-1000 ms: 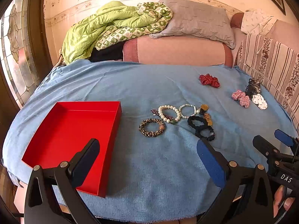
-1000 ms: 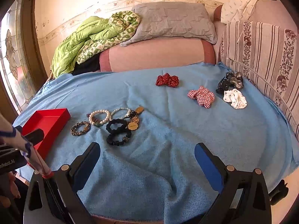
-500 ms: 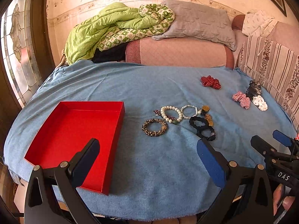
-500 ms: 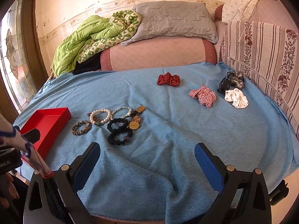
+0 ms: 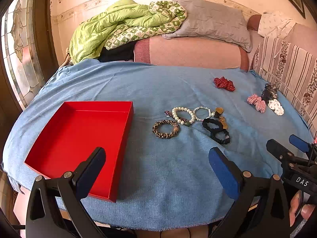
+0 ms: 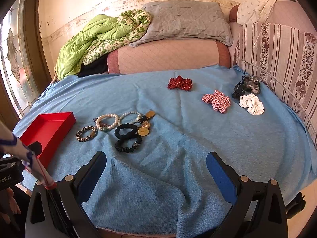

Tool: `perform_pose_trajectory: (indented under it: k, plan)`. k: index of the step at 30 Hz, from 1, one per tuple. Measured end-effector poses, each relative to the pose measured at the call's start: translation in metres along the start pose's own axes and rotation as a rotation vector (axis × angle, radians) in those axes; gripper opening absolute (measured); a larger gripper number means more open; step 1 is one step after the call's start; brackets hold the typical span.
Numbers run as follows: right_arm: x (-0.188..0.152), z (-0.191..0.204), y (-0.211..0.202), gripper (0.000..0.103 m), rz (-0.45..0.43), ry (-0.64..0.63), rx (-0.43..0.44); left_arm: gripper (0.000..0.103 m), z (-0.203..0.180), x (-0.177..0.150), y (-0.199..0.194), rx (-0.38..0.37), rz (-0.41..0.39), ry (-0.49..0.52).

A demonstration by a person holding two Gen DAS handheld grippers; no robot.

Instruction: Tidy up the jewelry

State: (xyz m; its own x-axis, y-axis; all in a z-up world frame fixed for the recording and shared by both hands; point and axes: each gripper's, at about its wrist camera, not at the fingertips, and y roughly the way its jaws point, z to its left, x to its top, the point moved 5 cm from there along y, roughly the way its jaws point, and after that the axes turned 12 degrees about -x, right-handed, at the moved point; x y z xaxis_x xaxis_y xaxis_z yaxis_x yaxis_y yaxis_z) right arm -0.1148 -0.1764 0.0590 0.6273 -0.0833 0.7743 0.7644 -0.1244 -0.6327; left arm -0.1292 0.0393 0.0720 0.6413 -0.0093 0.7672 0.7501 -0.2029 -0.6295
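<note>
Jewelry, a cluster of beaded and pearl bracelets with black scrunchies, lies mid-cloth in a left-right row on the blue towel. Nearer, left gripper and right gripper hover level, jaws spread, empty. Open red cardboard box sits left.

Both wrist views forward over the same blue cloth.
</note>
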Motion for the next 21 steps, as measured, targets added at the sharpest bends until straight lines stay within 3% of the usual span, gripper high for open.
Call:
perform_pose_trajectory:
  k: [14,21]
  plan:
    - [-0.002,0.008,0.007,0.102,0.026,-0.022,0.037,0.103,0.012,-0.002,0.014,-0.004,0.013,-0.023]
    - [0.001,0.026,0.021,0.091,0.091,-0.051,0.141,0.103,0.028,-0.003,0.017,-0.049,-0.034,-0.044]
